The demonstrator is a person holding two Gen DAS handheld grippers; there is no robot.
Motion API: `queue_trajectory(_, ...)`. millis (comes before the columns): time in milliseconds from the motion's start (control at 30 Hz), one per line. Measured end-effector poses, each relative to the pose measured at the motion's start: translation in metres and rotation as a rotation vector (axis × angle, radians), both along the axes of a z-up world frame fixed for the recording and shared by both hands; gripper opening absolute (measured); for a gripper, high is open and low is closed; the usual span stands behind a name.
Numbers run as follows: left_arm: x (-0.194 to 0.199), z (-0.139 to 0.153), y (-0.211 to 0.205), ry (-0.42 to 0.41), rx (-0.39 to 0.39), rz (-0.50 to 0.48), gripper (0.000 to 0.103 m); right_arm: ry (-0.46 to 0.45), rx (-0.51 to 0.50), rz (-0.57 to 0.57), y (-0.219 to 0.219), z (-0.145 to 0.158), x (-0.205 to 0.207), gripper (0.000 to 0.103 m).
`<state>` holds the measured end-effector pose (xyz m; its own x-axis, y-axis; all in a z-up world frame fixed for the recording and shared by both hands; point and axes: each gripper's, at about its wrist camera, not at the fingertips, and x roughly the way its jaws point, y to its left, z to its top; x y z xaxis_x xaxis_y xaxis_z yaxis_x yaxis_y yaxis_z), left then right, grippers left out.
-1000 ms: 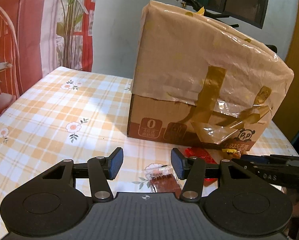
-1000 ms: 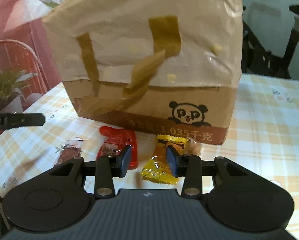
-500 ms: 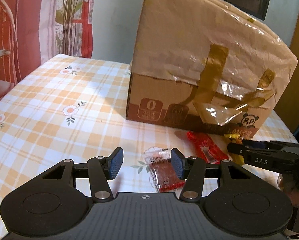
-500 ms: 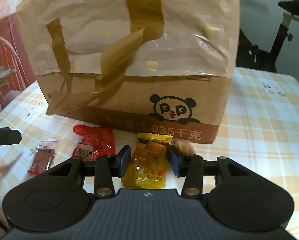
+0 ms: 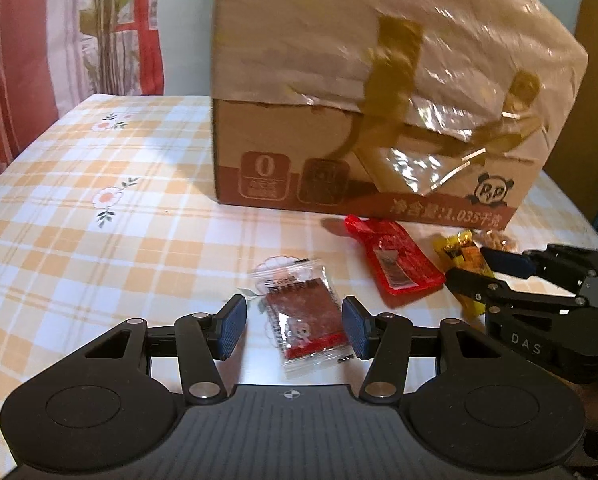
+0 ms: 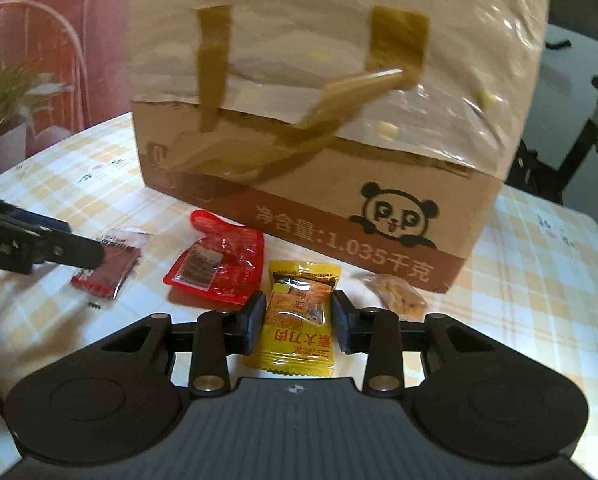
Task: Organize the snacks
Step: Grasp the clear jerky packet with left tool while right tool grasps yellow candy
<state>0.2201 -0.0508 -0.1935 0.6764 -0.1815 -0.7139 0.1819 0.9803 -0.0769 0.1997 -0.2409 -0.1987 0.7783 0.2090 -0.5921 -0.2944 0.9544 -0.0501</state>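
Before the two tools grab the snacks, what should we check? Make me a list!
1. Yellow snack packet sits between the right tool pads, which are closing: ok.
2. Dark red snack packet sits between the open left tool pads: ok.
3. Left pads touching that packet: not ok, gaps on both sides.
4. Bright red pouch clear of both tools: ok.
5. Small brown snack clear of the right tool: ok.
6. Where snacks go: cannot tell.

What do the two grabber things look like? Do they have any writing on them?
Both are black plastic. The left gripper has two round discs on a ribbed body, silver screws on its linkage arms and dark blue textured pads. The right gripper has the same build; seen from the side, its body bears the white letters DAS.
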Motion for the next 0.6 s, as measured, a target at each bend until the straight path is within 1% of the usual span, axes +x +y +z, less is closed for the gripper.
queue_trajectory(100, 0.003, -0.002, -0.006, 0.008, 0.017, 0.007, 0.055, -0.006, 0.0, 0.011, 0.001, -0.002, 0.0, 0.038)
queue_trajectory(267, 0.004, -0.005, -0.016, 0.015, 0.05, 0.009, 0.056, 0.012, 0.042, 0.032, -0.003, 0.0, 0.001, 0.038)
queue_trajectory(400, 0.007, -0.006, -0.021, 0.011, 0.065, 0.033, 0.057, 0.02, 0.06, 0.04, -0.005, 0.001, 0.0, 0.038)
queue_trajectory(533, 0.007, -0.007, -0.029, -0.004, 0.107, 0.034, 0.059, 0.016, 0.053, 0.055, -0.003, 0.002, -0.002, 0.038)
queue_trajectory(600, 0.005, -0.007, -0.03, -0.006, 0.113, 0.034, 0.059, 0.01, 0.04, 0.074, 0.0, 0.002, -0.003, 0.038)
